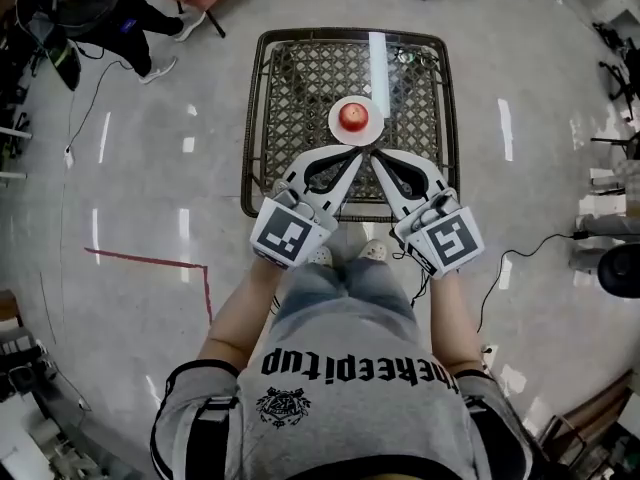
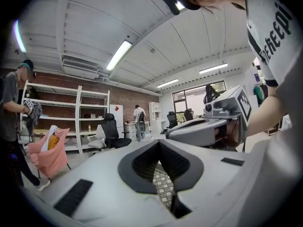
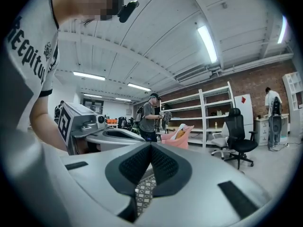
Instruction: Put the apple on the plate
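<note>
In the head view a red apple (image 1: 353, 117) sits on a small white plate (image 1: 334, 121) at the middle of a lattice-top table (image 1: 290, 88). My left gripper (image 1: 357, 154) and right gripper (image 1: 371, 156) are held side by side in front of the plate's near edge, their tips almost touching each other. Both are shut with nothing between the jaws. In the left gripper view the left gripper (image 2: 159, 143) points level across the room, and only a strip of lattice shows below the pads. The right gripper view shows the right gripper (image 3: 150, 145) the same way. Neither gripper view shows the apple.
The table has a dark frame (image 1: 250, 118) and stands on a shiny floor. A red tape line (image 1: 150, 261) marks the floor at the left, and a cable (image 1: 520, 253) lies at the right. A person (image 3: 150, 112) stands by a pink bag (image 3: 177, 135), with shelves and an office chair (image 3: 236, 138) beyond.
</note>
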The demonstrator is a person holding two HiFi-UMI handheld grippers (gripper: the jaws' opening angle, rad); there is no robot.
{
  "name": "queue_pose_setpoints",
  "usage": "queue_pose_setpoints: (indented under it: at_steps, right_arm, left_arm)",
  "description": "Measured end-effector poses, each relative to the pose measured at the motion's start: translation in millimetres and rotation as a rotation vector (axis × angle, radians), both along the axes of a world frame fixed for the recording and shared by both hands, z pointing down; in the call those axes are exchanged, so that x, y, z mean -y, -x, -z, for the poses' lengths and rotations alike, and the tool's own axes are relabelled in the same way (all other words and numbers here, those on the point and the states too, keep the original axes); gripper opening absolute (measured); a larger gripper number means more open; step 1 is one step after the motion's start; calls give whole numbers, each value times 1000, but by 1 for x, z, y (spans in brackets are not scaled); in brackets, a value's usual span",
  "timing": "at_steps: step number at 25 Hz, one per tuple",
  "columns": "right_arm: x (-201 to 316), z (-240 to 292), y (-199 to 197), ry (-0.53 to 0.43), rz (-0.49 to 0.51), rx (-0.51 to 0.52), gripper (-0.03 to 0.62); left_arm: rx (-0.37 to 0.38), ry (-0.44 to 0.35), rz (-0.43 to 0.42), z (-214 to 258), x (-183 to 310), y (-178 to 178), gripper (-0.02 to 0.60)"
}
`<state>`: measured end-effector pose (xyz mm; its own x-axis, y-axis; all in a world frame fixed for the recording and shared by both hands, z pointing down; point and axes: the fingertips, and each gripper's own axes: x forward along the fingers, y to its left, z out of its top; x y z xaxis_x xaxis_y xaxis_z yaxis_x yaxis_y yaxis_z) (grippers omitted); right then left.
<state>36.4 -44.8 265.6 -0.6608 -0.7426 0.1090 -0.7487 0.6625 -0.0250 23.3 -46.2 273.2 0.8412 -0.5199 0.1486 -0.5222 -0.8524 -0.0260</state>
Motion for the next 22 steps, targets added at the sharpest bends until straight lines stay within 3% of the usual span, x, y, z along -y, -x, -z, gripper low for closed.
queue_pose_setpoints:
  at_steps: [12,16,20,22]
  right_arm:
    - [-14,21,21,-30,-76,17,2]
    - [-19,24,23,-30,-85,25,1]
    - [-27,25,22,-22,-93,56,0]
    - [-29,29,24,-25,-88,57,0]
  left_arm:
    - [-75,23,-109,31,-12,22,9]
    - [-139,-34,-138,40,-12,28,9]
    - [-118,-9,-155,37,-27,31,9]
    - [-139,-39,-165,44,-29,32,9]
